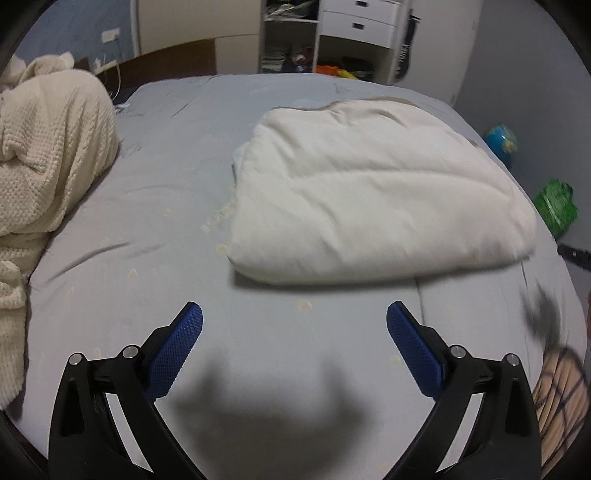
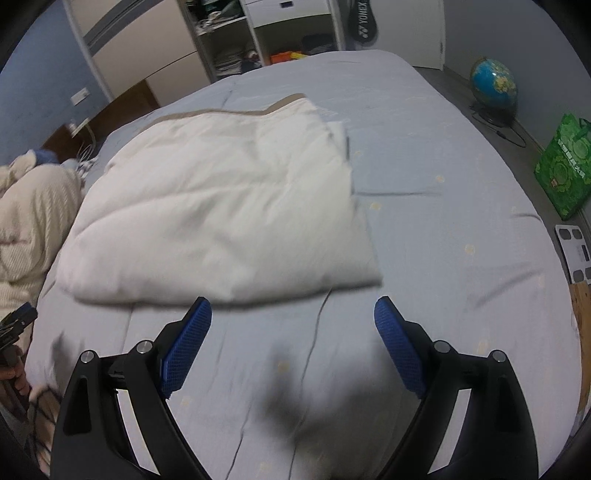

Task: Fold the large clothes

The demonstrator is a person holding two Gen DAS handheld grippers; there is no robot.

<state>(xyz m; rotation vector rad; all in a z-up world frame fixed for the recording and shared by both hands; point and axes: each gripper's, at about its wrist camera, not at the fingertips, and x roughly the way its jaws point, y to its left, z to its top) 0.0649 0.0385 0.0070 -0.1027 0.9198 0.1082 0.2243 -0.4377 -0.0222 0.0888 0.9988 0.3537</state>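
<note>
Nearest, the left claw (image 1: 294, 319) and the right claw (image 2: 293, 315) both hang spread wide and hold nothing above the pale blue bed (image 1: 155, 229) — apart from the folded white garment (image 1: 373, 199) lying on it just ahead. Farther left sits a cream knit blanket (image 1: 51, 147); beyond, a shelf unit (image 1: 291, 33).

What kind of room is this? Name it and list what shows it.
Most likely a bedroom: a large bed with a folded white quilt on it, open shelves with drawers behind, and a globe on the floor.
</note>
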